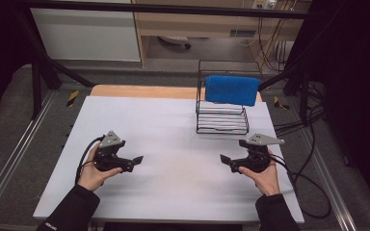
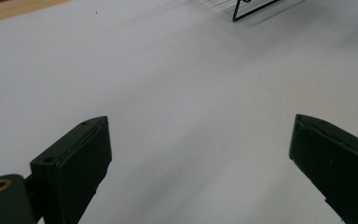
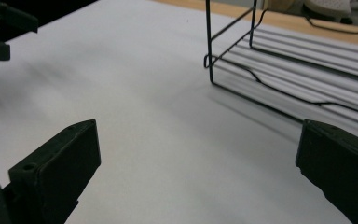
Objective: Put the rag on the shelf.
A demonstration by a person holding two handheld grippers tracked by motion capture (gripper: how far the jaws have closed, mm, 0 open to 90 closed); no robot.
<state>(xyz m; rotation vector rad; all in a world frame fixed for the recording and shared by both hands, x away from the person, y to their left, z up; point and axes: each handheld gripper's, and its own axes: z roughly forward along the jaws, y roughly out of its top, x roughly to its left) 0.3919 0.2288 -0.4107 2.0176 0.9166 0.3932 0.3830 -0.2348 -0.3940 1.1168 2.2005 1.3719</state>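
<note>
A black wire rack (image 1: 221, 118) stands at the back right of the white table (image 1: 173, 139), and a blue towel (image 1: 231, 89) hangs over its top rail. My left gripper (image 1: 137, 161) rests low at the front left, held in a hand, jaws wide apart with bare table between them (image 2: 200, 154). Opposite it at the front right, my right gripper (image 1: 224, 160) is open too and holds nothing (image 3: 198, 163). The two point toward each other. In the right gripper view the rack's base wires (image 3: 279, 60) lie just ahead to the right.
A wooden strip (image 1: 139, 91) runs along the table's far edge. Cables (image 1: 303, 178) trail off the right side. Black frame bars (image 1: 43, 67) cross at the back left and right. Open white surface lies between the grippers and in front of the rack.
</note>
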